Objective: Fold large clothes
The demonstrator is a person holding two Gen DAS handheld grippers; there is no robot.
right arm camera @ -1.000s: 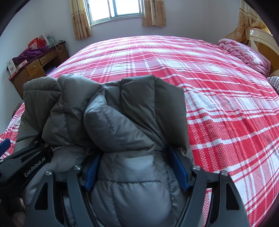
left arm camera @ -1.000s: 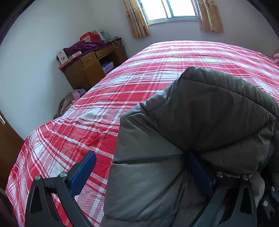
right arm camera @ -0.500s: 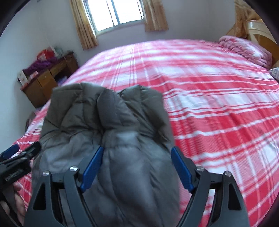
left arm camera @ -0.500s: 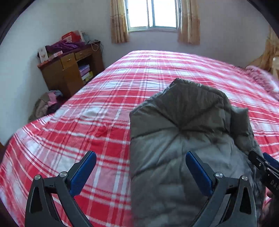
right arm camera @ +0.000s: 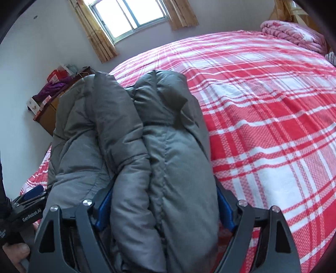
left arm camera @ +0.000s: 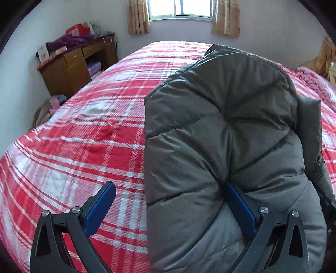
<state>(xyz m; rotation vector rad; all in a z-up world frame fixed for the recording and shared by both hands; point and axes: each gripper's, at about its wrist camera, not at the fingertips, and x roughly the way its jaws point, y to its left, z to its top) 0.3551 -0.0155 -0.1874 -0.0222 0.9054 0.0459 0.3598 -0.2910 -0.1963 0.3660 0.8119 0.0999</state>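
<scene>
A grey puffer jacket (left arm camera: 220, 130) lies bunched in thick folds on the red plaid bed (left arm camera: 88, 147). My left gripper (left arm camera: 168, 185) is open. Its right finger (left arm camera: 241, 208) digs into the jacket's near edge, while its left finger (left arm camera: 100, 205) hangs over bare bedspread. In the right wrist view the jacket (right arm camera: 151, 151) fills the gap of my right gripper (right arm camera: 162, 191). Both blue pads, set wide apart, press against the bundle's sides. The left gripper (right arm camera: 31, 195) shows at the lower left of that view, held by a hand (right arm camera: 14, 252).
A wooden desk (left arm camera: 69, 67) piled with boxes and purple cloth stands by the left wall, with a heap of clothes (left arm camera: 46, 109) on the floor beside it. A pink blanket (right arm camera: 294, 33) lies at the bed's far right. A curtained window (left arm camera: 180, 10) is behind.
Both views have swung toward the window. The jacket bundle stays between the right jaws, which have spread a little. The left gripper's right finger, free half a second ago, now presses into the jacket.
</scene>
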